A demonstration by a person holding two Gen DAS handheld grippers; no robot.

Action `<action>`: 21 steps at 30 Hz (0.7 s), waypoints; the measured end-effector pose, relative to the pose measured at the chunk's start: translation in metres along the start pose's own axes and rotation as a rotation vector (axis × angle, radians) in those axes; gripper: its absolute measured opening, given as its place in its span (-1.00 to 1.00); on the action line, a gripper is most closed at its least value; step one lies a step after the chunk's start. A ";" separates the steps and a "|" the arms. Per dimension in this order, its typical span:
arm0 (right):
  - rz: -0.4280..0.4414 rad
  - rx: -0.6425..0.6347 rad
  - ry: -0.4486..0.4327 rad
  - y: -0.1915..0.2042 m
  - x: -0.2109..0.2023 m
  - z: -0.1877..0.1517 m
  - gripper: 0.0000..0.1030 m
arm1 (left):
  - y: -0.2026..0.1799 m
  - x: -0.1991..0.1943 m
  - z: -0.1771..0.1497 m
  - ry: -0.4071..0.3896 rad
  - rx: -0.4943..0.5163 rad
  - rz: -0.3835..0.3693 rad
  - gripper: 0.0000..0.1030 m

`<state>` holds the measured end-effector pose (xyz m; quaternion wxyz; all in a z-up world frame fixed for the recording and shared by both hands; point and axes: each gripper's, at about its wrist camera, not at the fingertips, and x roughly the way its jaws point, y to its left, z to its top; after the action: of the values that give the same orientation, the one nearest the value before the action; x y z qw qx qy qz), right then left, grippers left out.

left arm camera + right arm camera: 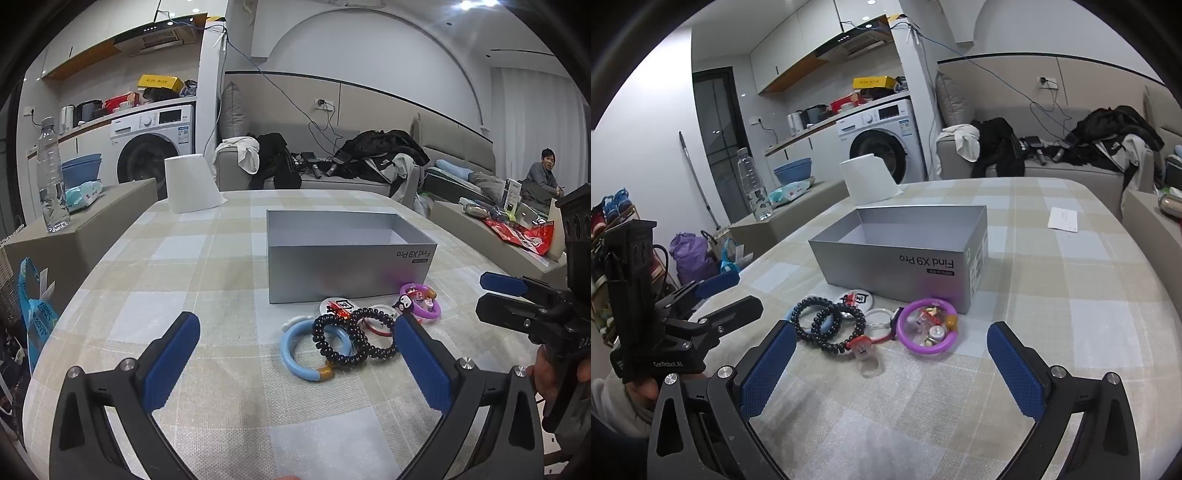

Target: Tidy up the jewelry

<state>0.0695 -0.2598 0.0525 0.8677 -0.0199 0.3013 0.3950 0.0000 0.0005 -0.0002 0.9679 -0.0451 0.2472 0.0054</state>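
— What carries it all?

— A table (155, 280) under a checked cloth of beige, white and pale grey squares.

— And on the cloth?

— An open silver phone box (347, 269), printed "Find X9 Pro", sits mid-table. Just in front of it lies a cluster of jewelry: a light blue bangle (295, 354), two black coil bracelets (354, 339) overlapping it and each other, a purple ring bracelet (927, 328) with small charms inside, and a round white badge (338, 304) near the box wall.

— Anything farther off?

— A white paper roll (190, 184) stands at the far edge, and a white card (1063, 219) lies well apart toward the right.
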 end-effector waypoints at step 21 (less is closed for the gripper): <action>0.000 0.006 0.000 -0.001 -0.001 0.000 1.00 | 0.000 -0.001 0.000 -0.001 0.011 0.006 0.98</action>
<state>0.0695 -0.2614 0.0528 0.8678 -0.0174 0.3023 0.3940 -0.0007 0.0005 0.0002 0.9682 -0.0389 0.2470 0.0068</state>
